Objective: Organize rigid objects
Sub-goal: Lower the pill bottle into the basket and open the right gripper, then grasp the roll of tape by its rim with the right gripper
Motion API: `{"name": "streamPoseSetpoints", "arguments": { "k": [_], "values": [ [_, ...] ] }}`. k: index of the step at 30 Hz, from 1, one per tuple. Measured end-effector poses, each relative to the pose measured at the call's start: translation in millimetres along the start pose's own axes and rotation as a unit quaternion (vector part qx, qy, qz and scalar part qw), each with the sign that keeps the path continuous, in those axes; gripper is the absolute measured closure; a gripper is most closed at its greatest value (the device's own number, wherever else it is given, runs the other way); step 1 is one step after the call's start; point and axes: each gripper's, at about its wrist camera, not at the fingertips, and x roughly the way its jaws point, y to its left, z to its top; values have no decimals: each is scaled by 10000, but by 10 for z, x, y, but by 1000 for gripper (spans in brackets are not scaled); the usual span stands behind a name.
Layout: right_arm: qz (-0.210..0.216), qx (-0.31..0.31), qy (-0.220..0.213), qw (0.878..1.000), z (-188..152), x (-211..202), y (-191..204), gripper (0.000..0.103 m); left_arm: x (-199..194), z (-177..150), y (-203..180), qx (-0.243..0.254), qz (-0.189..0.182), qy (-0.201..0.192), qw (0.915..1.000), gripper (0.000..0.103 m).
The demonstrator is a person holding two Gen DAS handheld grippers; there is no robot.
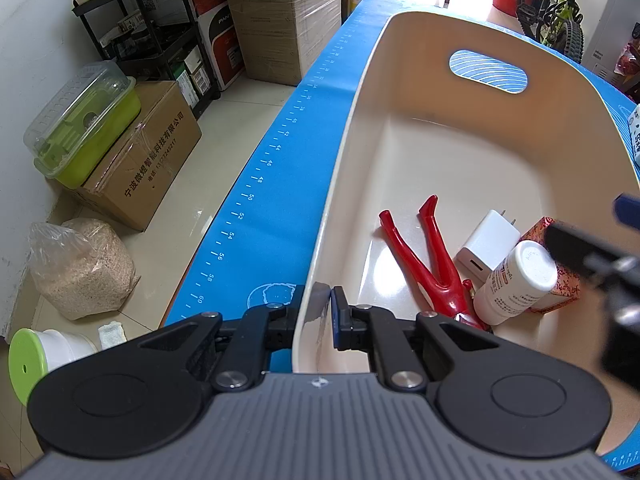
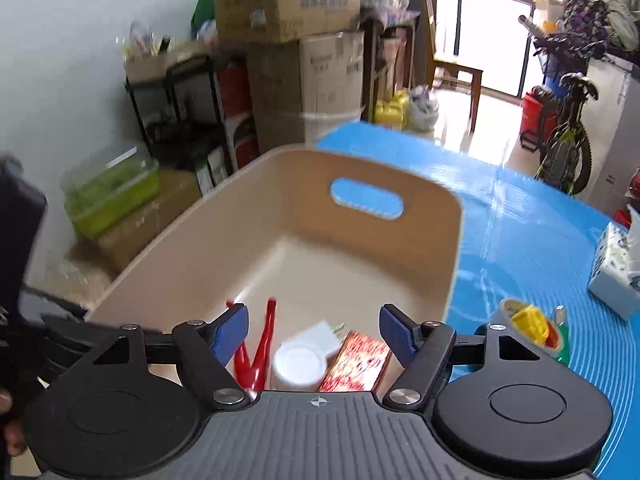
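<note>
Stacked cardboard boxes [image 1: 280, 12] and a black shelf rack [image 1: 156, 24] line the far wall of a cluttered room, with a bicycle [image 2: 568, 136] standing by the bright window at far right. Nearer, a blue mat [image 1: 264, 184] printed with ruler marks covers the table.

On the mat sits a large beige bin [image 1: 460, 148] with an oval handle slot in its far wall. The left gripper [image 1: 318, 312] is clenched on the bin's near-left rim, one pad outside the wall and one inside. The right gripper [image 2: 316, 334] hangs released above the bin's near end, its blue pads spread wide with nothing between them.

Four things lie together in the bin's near part. A red figurine [image 1: 430, 264] lies flat with its legs pointing toward the far wall. Just right of it stands a white bottle [image 1: 516, 280], leaning against a red patterned box [image 2: 356, 364]. A white charger plug [image 1: 488, 240] lies just beyond the bottle, prongs toward the far side.

Outside the bin, on the mat to the right, a tape roll [image 2: 528, 324] with something yellow in its middle rests near the right gripper's arm, and a tissue pack [image 2: 618, 264] lies farther right.
</note>
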Motion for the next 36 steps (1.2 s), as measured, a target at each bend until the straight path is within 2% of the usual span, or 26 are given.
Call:
{"name": "streamPoseSetpoints", "arguments": {
  "k": [7,16,25,31,36],
  "values": [
    [-218,263,-522,9981,112,-224,-314,23,1,0,0,0,0,1,10000,89],
    [-870,754,-630,9914,54,-161,-958,23,0,-2,3,2,13,0,10000,89],
    [-1409,1224,-336,9819,-135,118,-1528,23,-6,-7,14,7,46,2,10000,88],
    [-1603,919,-4,9828,-271,372,-1604,23,-6,-5,9,9,51,4,10000,88],
    [-1563,543,63,9862,-292,520,-1569,26,-6,-5,4,10,52,3,10000,88]
  ]
}}
